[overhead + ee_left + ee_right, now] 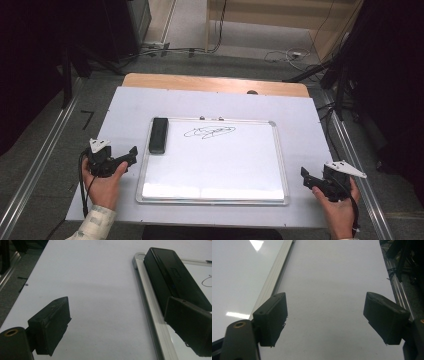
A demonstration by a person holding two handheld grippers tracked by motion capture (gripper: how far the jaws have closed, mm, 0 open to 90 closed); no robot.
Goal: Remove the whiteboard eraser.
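A whiteboard (215,165) with a silver frame lies flat on the white tabletop, with a black scribble (210,132) near its top. A black eraser (159,135) rests on the board's upper left corner. My left gripper (131,154) sits on the table just left of the board, below the eraser, jaws open and empty. From the left gripper view, the eraser (172,277) lies ahead on the board frame (147,305), past the right jaw. My right gripper (306,177) rests off the board's lower right corner, open and empty, with the frame (274,280) to its left.
The white sheet (300,115) covers a wooden table (215,82). Metal rails (40,165) run along both sides on the grey floor. Cables (285,55) lie on the floor beyond the table, and dark stands rise at the far left and right.
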